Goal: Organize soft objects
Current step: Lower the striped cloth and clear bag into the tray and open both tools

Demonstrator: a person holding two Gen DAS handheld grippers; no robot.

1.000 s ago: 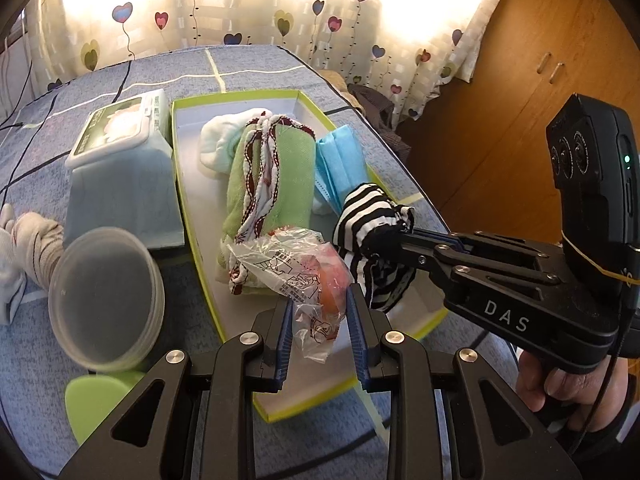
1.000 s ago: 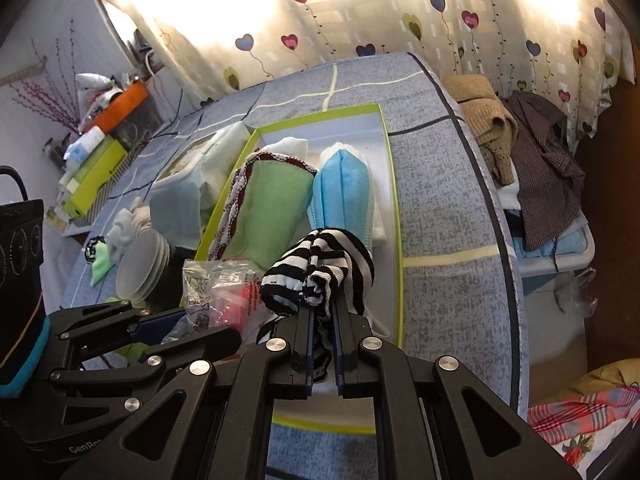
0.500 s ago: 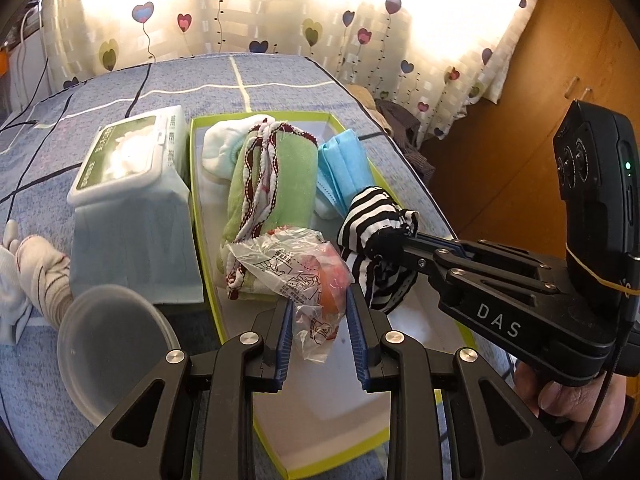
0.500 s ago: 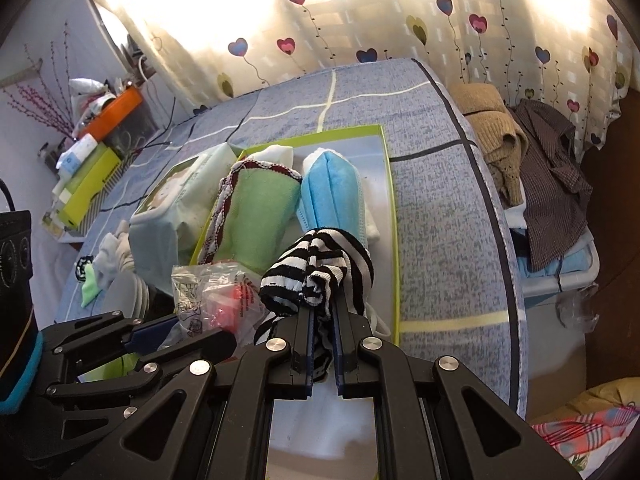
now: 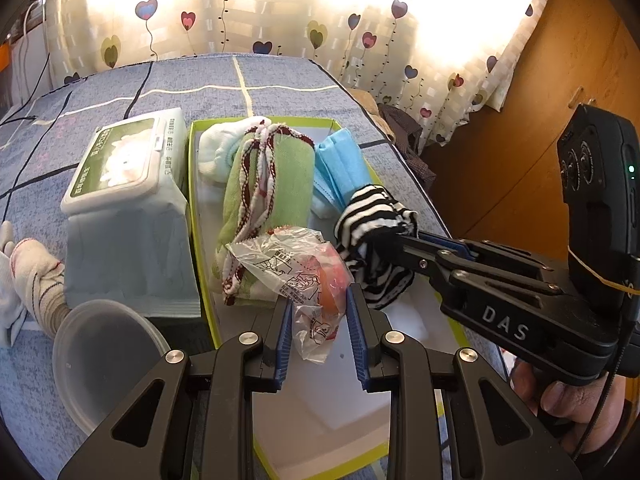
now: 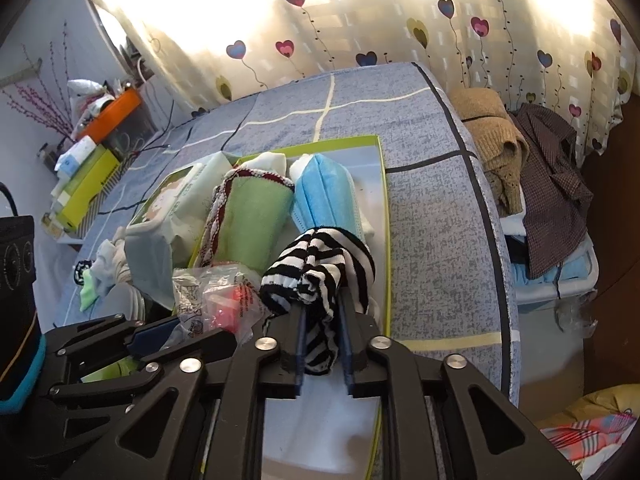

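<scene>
Sock release: my right gripper point(image 6: 322, 338) has its jaws opening around the black-and-white striped sock point(image 6: 320, 268); the fabric is still between the pads and drapes over the fingertips, so I judge it may cling and get dragged back out when I withdraw.
Sock position: it hangs over the near right part of the shallow green-rimmed white tray point(image 5: 196, 216), just in front of the folded blue face masks point(image 5: 340, 168); if it falls unevenly it could land on the rim and slide off onto the bed.
Bag grip: my left gripper point(image 5: 316, 332) is partly closed on the crinkly clear plastic bag with a pink-orange item inside point(image 5: 308, 272); the pads pinch only the loose lower film, so the bag could slip or tear under its own weight.
Crowding: both grippers sit side by side over the same end of the tray; I risk knocking one against the other, or nudging the rolled green towel with red-and-white trim point(image 5: 264, 200).
Tray: it rests on the blue patterned bedspread point(image 6: 432, 216), a soft base, so a downward push could tip it.
Neighbours: the pale wet-wipes pack point(image 5: 128, 200) touches the tray's left wall; the round translucent plastic lid point(image 5: 104, 360) lies near my left gripper and could be bumped.
</scene>
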